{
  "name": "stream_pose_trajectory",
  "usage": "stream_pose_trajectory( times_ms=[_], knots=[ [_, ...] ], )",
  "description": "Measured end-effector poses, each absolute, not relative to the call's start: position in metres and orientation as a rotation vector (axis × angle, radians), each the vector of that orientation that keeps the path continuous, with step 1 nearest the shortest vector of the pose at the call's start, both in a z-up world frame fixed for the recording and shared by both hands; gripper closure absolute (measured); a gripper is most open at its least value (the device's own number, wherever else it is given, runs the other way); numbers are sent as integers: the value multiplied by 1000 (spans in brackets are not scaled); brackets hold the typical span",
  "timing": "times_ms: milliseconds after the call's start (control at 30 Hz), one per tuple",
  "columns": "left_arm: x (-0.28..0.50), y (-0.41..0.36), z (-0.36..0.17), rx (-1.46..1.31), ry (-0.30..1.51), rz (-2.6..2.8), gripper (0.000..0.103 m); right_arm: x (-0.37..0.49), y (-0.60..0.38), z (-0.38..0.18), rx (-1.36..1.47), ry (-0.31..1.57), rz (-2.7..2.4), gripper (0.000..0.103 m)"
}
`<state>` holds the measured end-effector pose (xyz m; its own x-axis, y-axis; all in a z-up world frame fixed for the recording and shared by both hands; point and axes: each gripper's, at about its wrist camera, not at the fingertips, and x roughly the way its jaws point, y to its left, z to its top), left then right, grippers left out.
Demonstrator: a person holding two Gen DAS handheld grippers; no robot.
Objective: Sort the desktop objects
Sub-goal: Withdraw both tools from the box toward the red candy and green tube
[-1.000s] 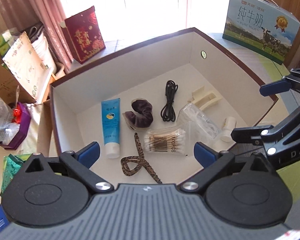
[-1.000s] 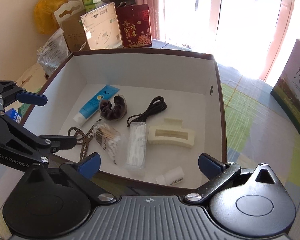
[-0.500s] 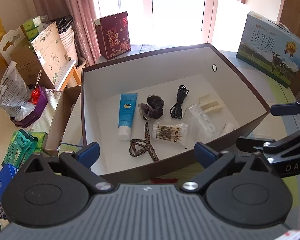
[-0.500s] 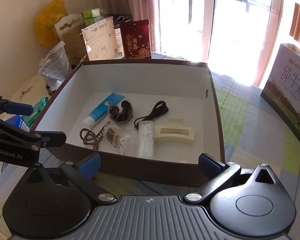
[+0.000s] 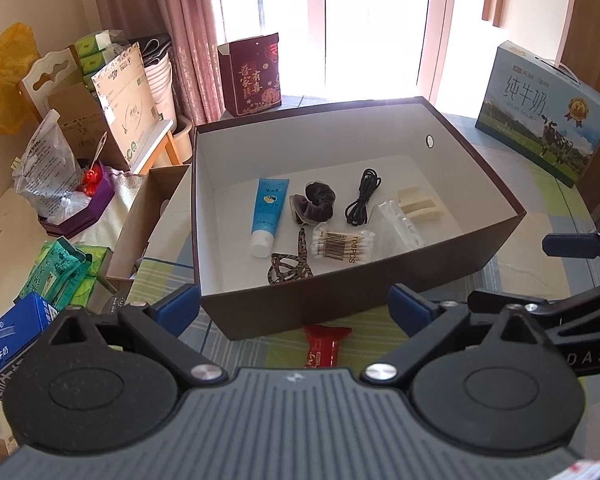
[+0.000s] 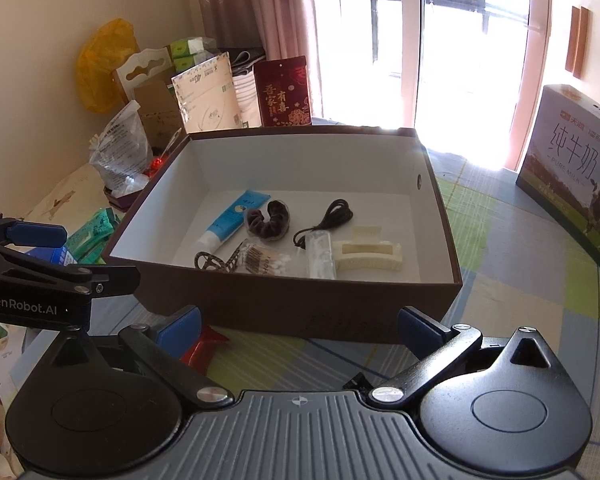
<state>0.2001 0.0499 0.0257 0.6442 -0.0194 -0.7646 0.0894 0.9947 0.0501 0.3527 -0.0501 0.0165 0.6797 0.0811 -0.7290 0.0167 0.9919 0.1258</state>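
Note:
A brown box [image 5: 380, 300] [image 6: 300, 312] with a white inside stands on the checked tablecloth. It holds a blue tube [image 5: 269, 210] [image 6: 232, 222], a dark scrunchie [image 5: 316, 204] [image 6: 269, 219], a black cable [image 5: 362, 196] [image 6: 328, 220], cotton swabs [image 5: 342, 244] [image 6: 266, 262], a leopard hair band [image 5: 290, 266] [image 6: 212, 260], a cream hair clip [image 5: 418, 206] [image 6: 366, 254] and a clear packet [image 5: 398, 224] [image 6: 320, 254]. A red packet [image 5: 324, 346] [image 6: 202, 346] lies on the cloth before the box. My left gripper [image 5: 294, 308] and right gripper [image 6: 298, 326] are open and empty, both short of the box's near wall.
A milk carton box [image 5: 544, 110] [image 6: 576, 172] stands at the right. A red gift bag [image 5: 252, 76] [image 6: 284, 92] stands behind the box. Cartons, bags and green packets [image 5: 60, 276] crowd the left side. The right gripper's fingers [image 5: 572, 240] show at the left wrist view's right edge.
Both grippers have pulled back and up from over the box. The box now sits farther off, and the red packet in front of it has come into view.

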Motion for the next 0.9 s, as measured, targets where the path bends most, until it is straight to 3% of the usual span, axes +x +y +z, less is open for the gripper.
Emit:
stream_pose_trajectory(
  times_ms=[900],
  knots=[
    [145,37,32,67,841,-35,4,287,-53,33,221,723,10,2]
  ],
)
